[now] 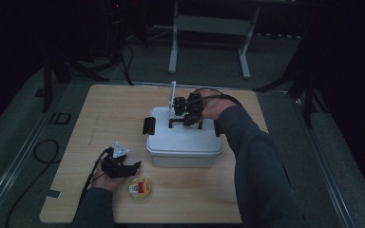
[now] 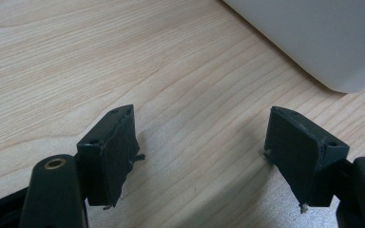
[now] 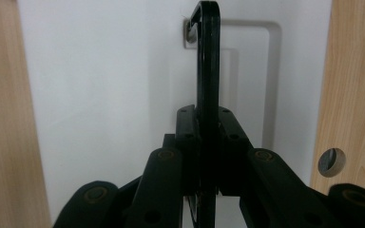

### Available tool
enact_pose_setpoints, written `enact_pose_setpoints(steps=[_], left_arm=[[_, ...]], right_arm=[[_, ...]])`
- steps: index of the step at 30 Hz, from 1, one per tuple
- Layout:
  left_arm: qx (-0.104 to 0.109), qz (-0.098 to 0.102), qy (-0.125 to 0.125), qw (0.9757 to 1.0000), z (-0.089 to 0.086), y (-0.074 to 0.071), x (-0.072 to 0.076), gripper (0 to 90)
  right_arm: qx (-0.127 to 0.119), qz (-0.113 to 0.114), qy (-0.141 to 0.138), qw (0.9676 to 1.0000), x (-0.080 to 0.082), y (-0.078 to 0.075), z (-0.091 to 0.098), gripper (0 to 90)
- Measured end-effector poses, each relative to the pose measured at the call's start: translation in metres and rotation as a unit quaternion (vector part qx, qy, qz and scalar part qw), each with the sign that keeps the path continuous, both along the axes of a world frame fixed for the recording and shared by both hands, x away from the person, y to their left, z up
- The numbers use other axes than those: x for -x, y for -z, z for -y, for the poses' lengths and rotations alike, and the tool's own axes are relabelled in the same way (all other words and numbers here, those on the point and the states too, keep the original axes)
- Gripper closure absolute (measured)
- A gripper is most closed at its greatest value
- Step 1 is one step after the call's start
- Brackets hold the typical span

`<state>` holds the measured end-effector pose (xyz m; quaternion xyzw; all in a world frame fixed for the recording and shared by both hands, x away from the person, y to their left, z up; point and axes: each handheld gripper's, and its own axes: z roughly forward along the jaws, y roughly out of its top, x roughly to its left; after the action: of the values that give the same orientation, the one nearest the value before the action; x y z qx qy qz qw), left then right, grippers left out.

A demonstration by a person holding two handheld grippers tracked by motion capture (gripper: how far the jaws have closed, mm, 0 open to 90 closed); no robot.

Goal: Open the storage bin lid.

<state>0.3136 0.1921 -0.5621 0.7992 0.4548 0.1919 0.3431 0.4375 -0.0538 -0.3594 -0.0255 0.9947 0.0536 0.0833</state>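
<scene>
At the centre of the high view we see a white lidded box (image 1: 184,142) with black side latches, its thin black handle (image 3: 208,71) standing upright, pinched between the right gripper (image 3: 208,142) jaws. Our left gripper (image 2: 202,156) gapes wide over bare table (image 1: 100,118), lower left.

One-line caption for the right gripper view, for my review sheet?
Right claw shut on the thin black handle raised upright from the white plastic box lid, with the light wooden table at either side.
</scene>
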Motion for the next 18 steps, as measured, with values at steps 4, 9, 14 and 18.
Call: enact_pose_setpoints(steps=[4,9,14,18], left_arm=[[0.0,-0.001,0.0,1.0,0.0,0.0,0.0,26.2],[0.0,-0.001,0.0,1.0,0.0,-0.0001,0.0,26.2],[0.0,-0.001,0.0,1.0,0.0,-0.0001,0.0,26.2],[0.0,-0.001,0.0,1.0,0.0,-0.0001,0.0,26.2]], right_arm=[[0.015,-0.006,-0.003,0.9999,-0.0003,-0.0006,-0.0031,83.3],[0.021,-0.013,-0.006,0.9997,-0.0008,-0.0009,-0.0048,83.8],[0.02,-0.015,-0.008,0.9997,-0.0014,-0.0011,-0.0045,84.1],[0.019,-0.015,-0.007,0.9997,-0.0014,-0.0015,-0.0043,84.1]])
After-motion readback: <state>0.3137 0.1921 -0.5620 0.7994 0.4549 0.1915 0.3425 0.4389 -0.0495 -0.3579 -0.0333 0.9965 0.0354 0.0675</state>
